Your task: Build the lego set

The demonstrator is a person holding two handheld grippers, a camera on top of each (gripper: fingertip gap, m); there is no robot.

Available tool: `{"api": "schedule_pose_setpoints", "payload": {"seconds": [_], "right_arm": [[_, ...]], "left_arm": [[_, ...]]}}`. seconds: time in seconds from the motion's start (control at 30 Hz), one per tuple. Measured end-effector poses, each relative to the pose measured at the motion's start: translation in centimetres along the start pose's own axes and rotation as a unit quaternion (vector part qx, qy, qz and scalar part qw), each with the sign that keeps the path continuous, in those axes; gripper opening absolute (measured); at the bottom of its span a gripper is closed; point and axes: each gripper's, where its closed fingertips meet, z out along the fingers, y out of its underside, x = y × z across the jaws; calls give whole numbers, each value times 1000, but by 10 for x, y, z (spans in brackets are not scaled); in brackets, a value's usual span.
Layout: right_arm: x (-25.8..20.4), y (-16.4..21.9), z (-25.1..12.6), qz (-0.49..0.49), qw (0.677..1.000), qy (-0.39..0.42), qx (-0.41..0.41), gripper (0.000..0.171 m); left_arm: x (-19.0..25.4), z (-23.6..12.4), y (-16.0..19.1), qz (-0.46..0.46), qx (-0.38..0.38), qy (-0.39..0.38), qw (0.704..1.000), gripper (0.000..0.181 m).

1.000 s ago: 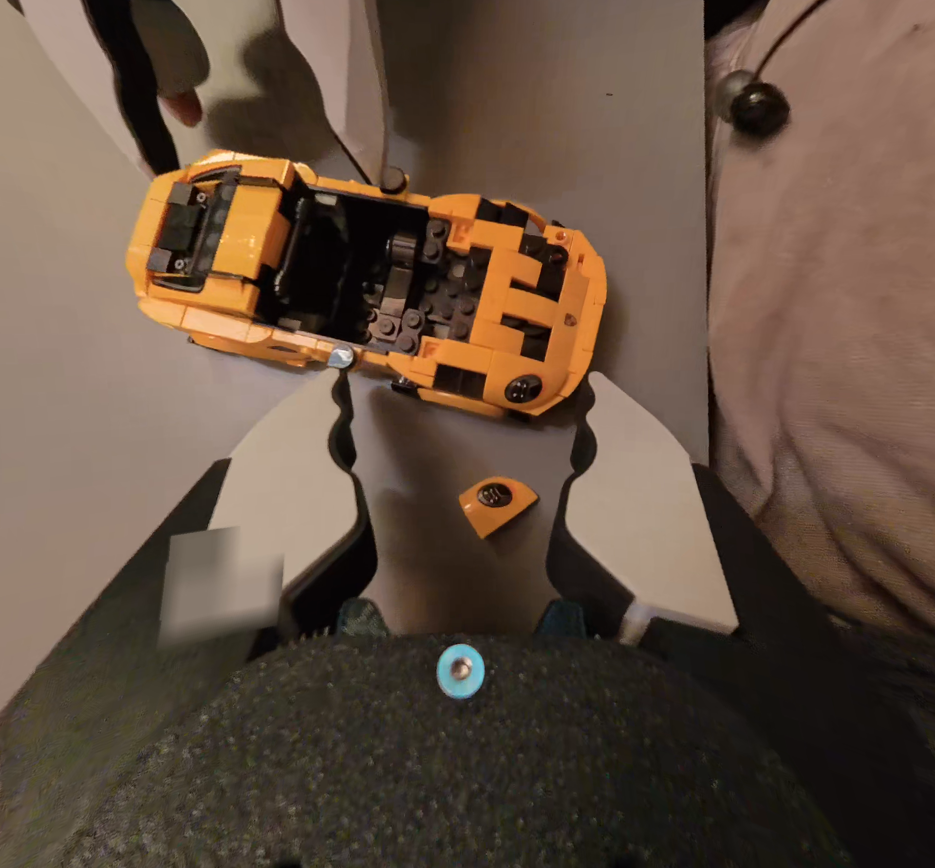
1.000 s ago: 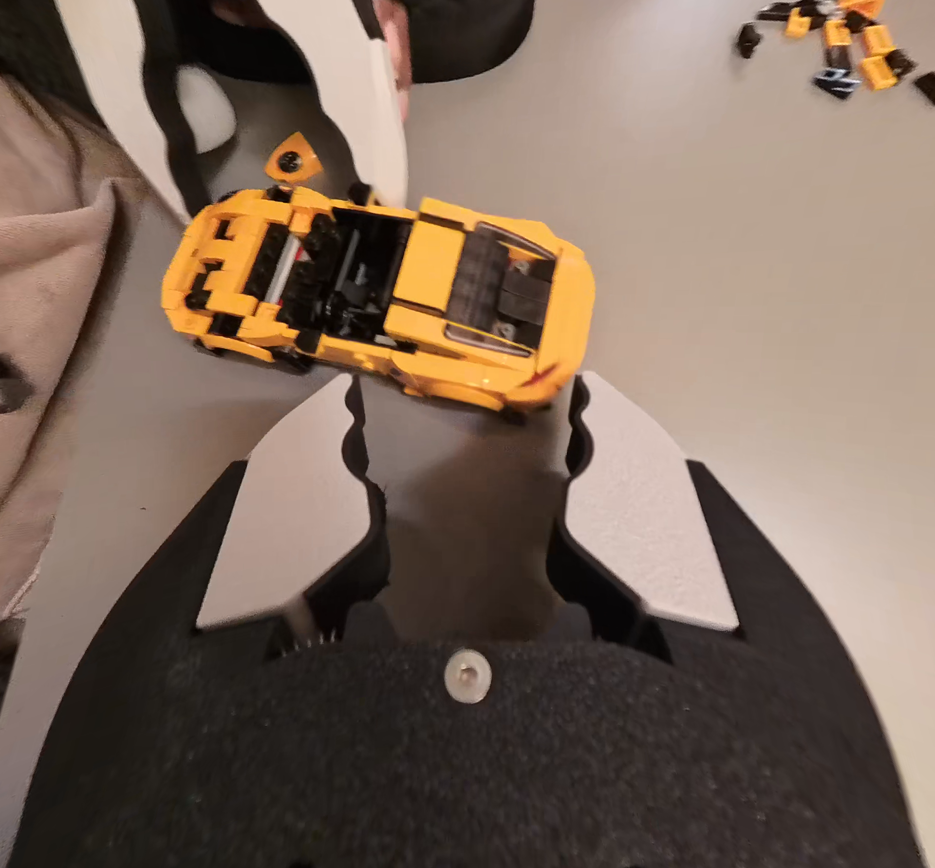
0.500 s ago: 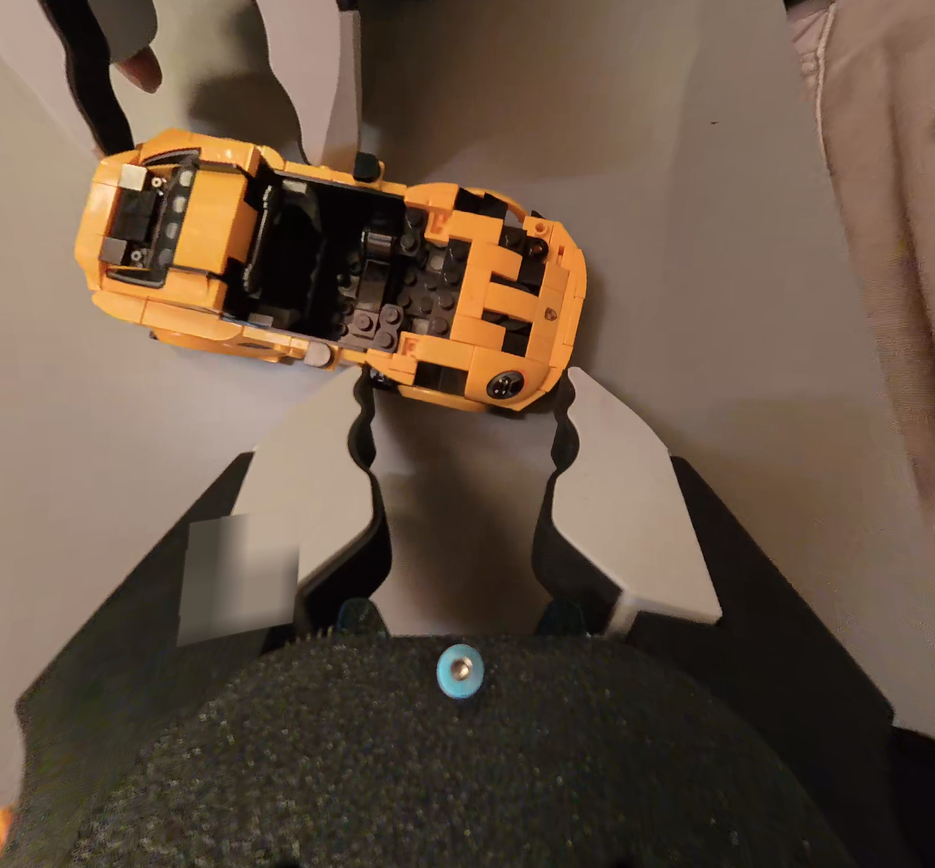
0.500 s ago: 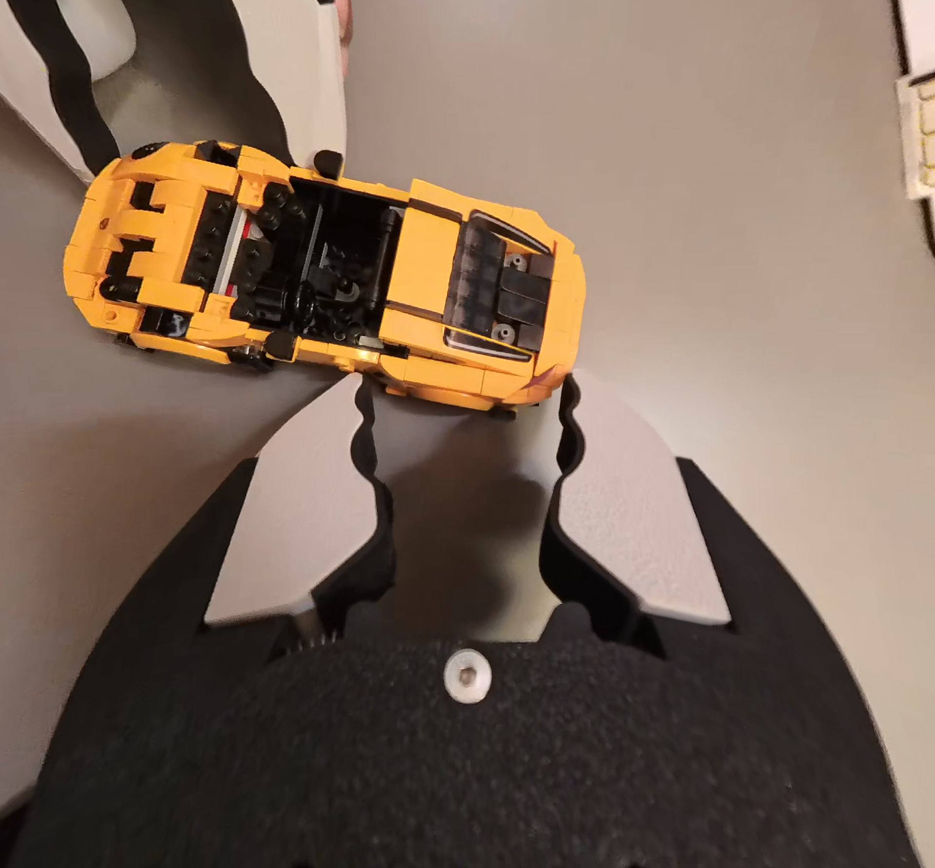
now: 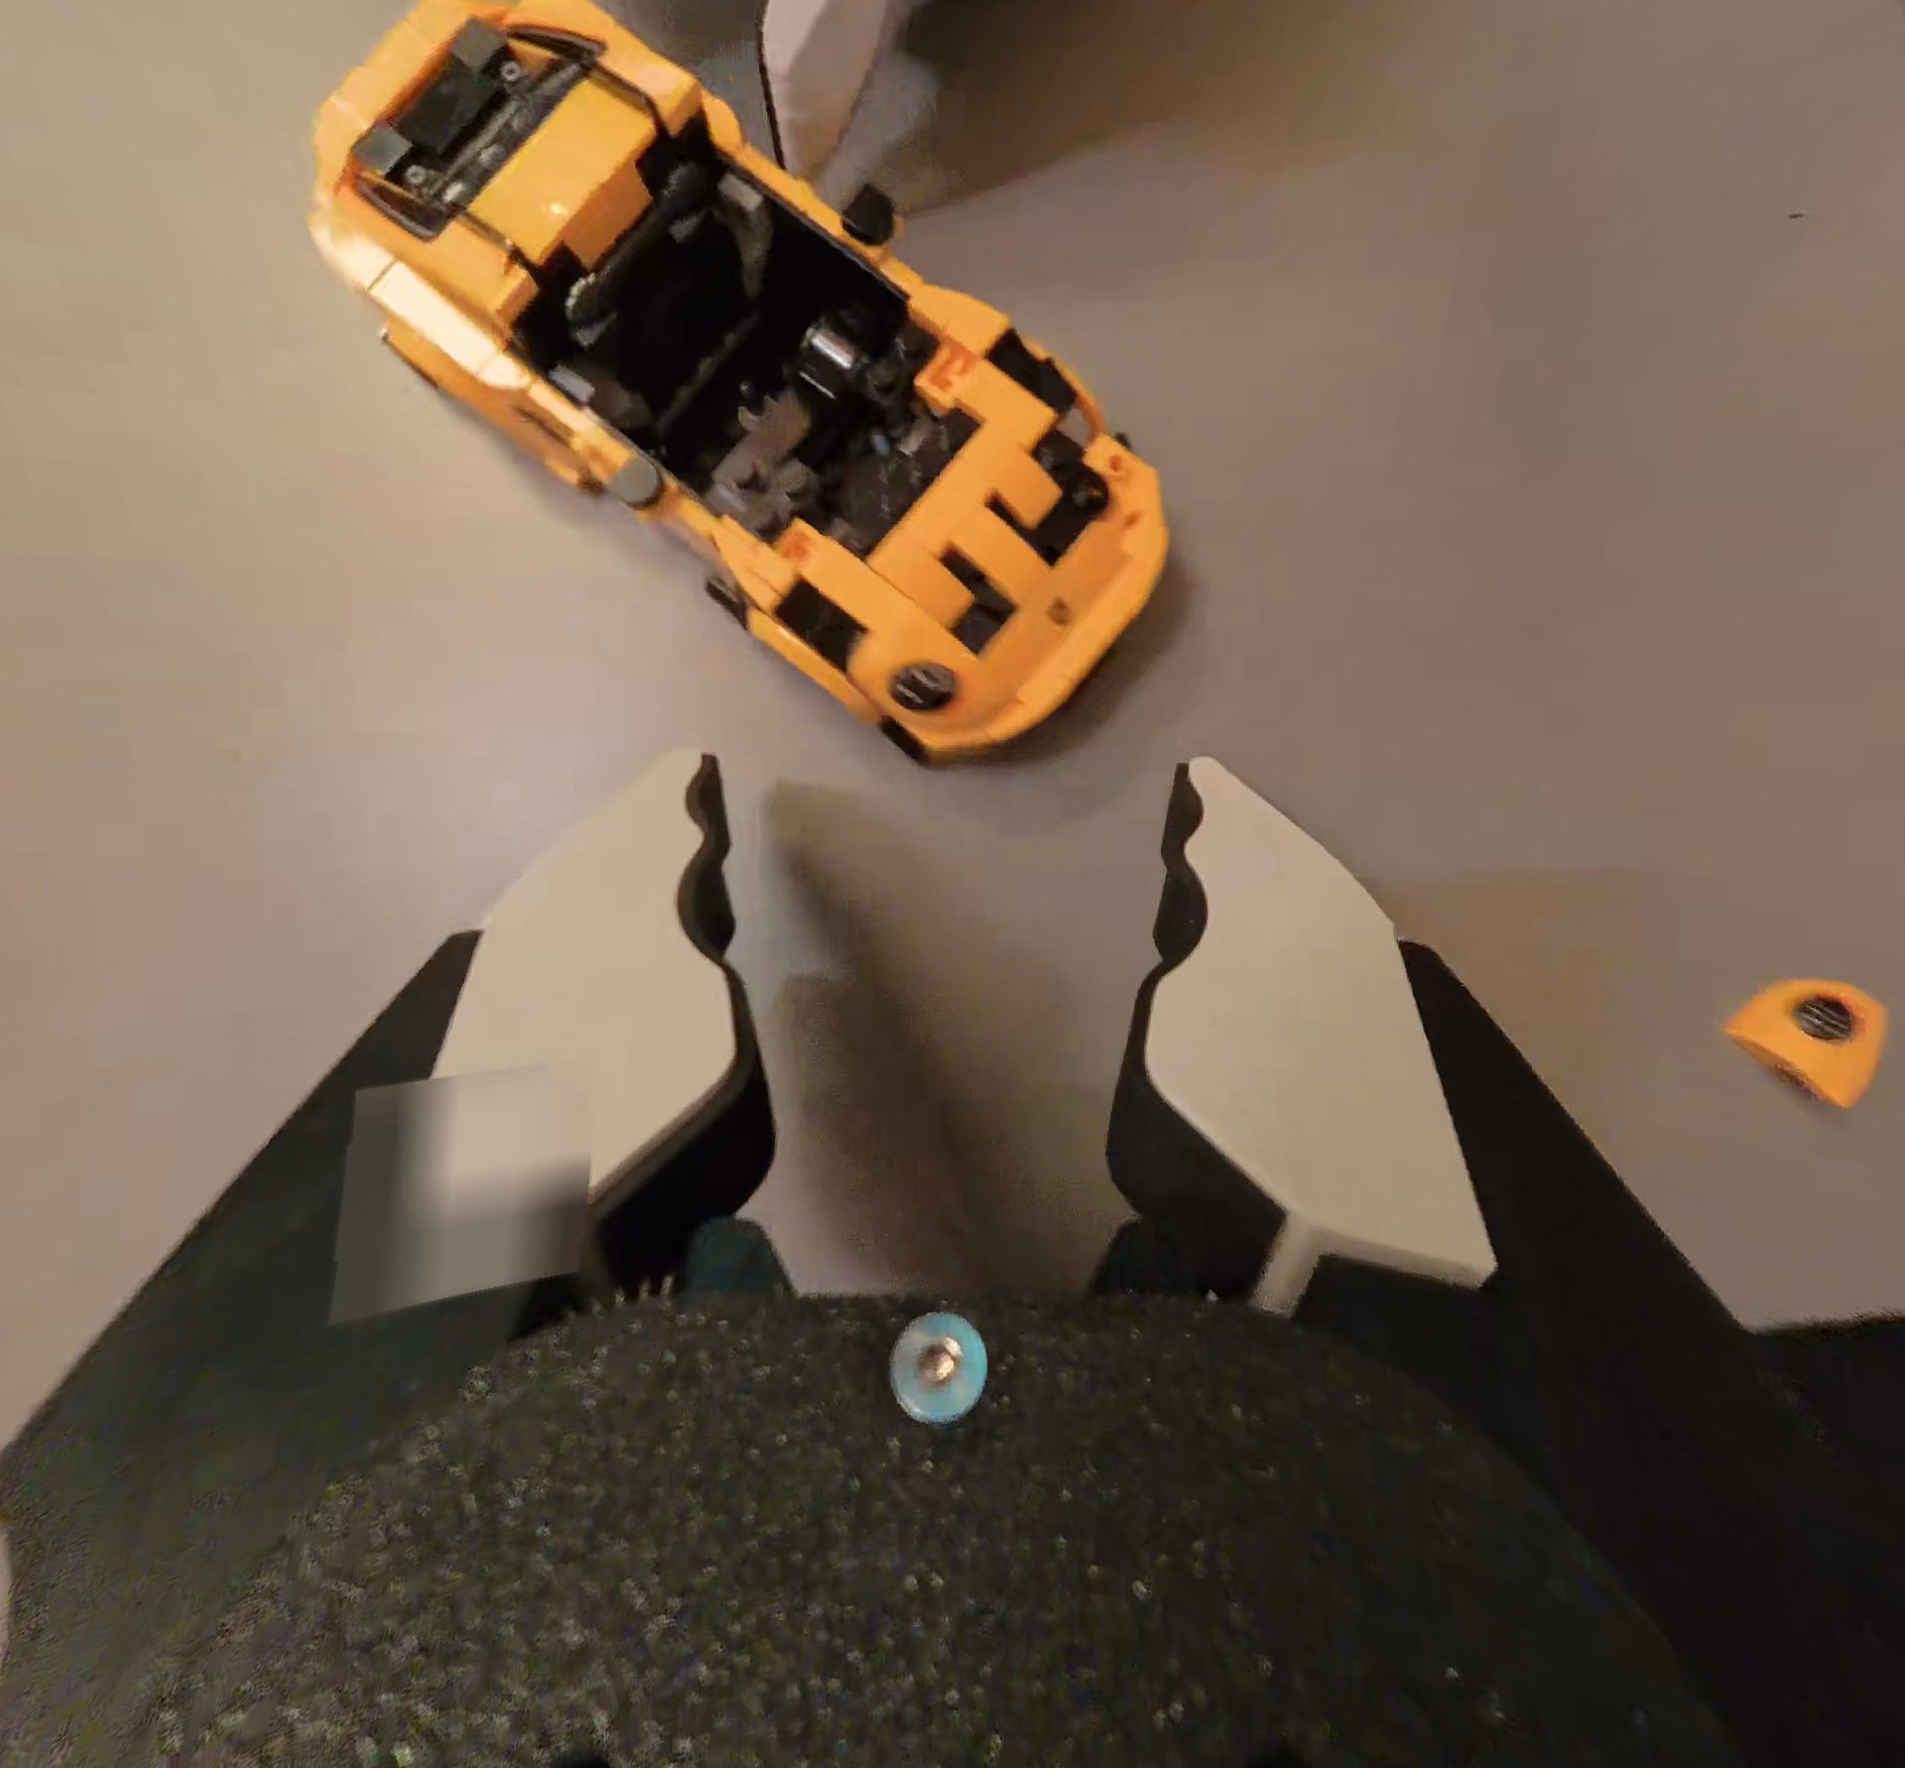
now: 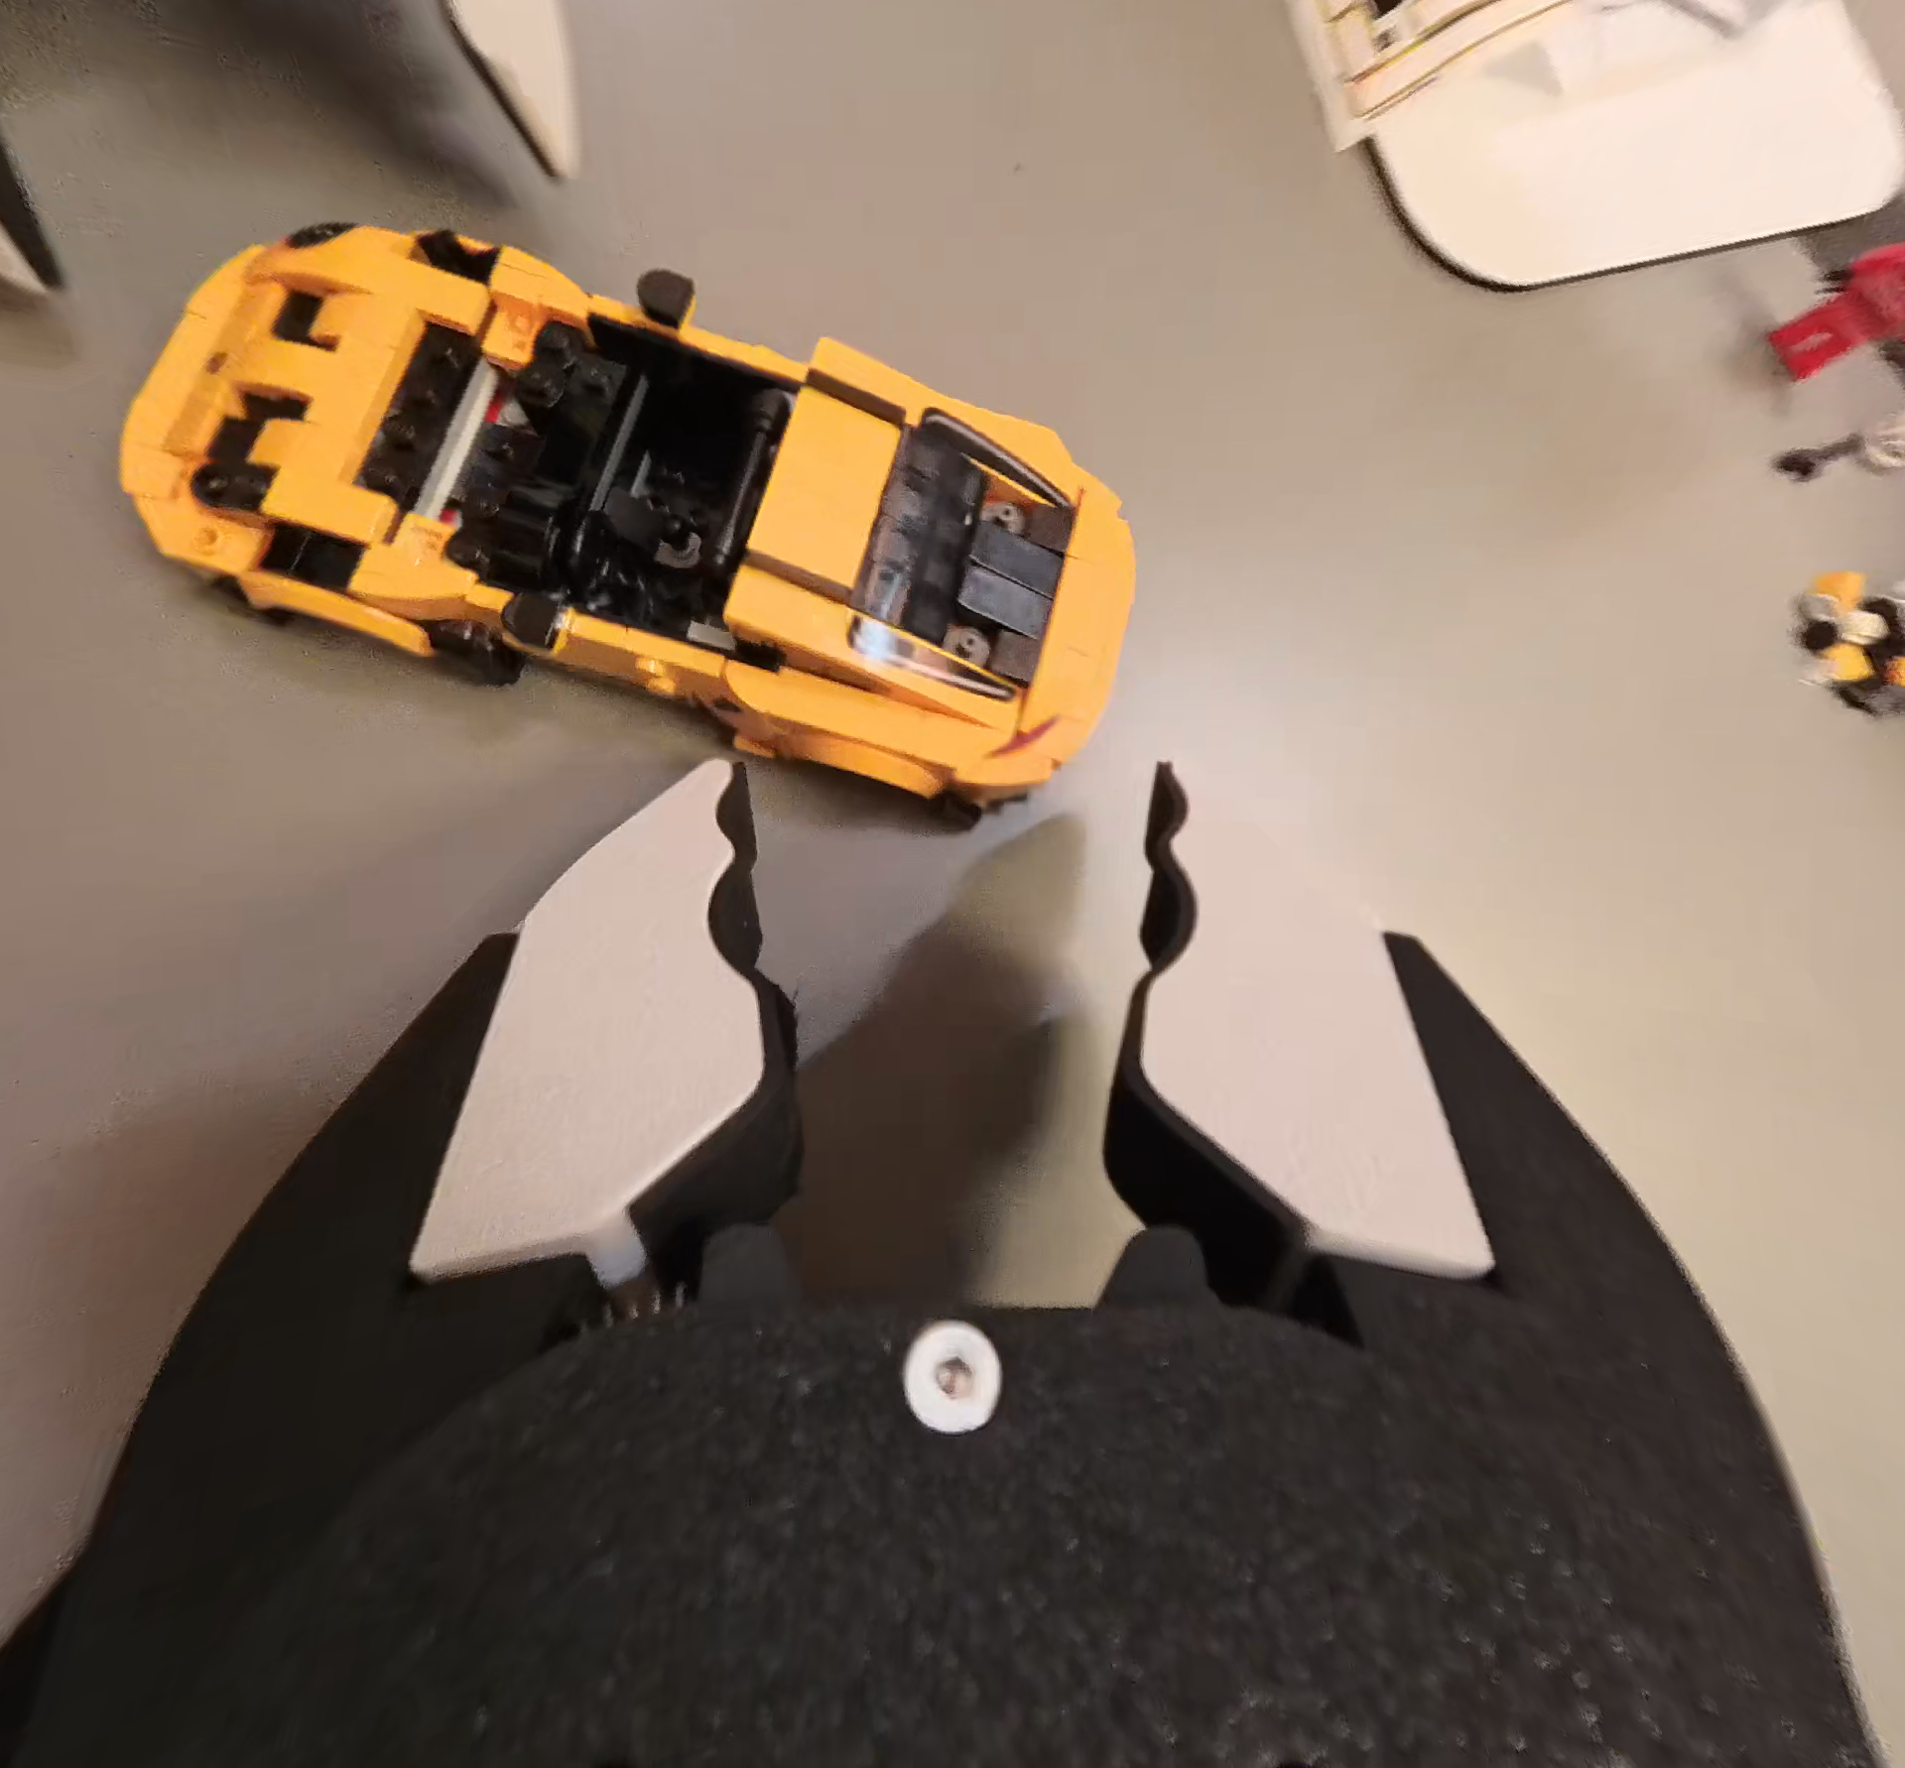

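Both grippers have drawn back, gaping and empty, from the roofless orange lego car (image 5: pixel 722 378), black studs exposed.

I see a smooth, matte grey surface (image 6: pixel 1340 502) filling both frames under warm light, with soft shadows. In the right wrist view's upper right lies a white, dark-edged rounded board (image 6: pixel 1649 162).
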Motion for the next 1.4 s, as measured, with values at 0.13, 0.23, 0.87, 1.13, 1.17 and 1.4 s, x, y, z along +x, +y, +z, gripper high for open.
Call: {"api": "schedule_pose_setpoints", "payload": {"seconds": [0.13,0.23,0.87,1.13,1.17,1.4], "right_arm": [[-4,-7,-39,15,998,25,52,65],[-35,-4,-49,3,999,18,35,57],[-163,-21,-44,-51,997,-44,30,49],[-212,-49,-31,-255,943,-198,77,36],[-217,-56,-25,-279,931,-222,73,35],[-261,-87,20,-419,827,-376,-12,34]], "left_arm": [[52,-40,10,-20,28,5,999,58],[104,-51,20,-16,19,23,999,42],[133,2,10,75,-20,25,997,24],[115,-62,15,-10,48,-63,997,30],[121,-66,24,-18,35,-62,997,29],[158,-79,57,-55,12,-59,997,23]]}}
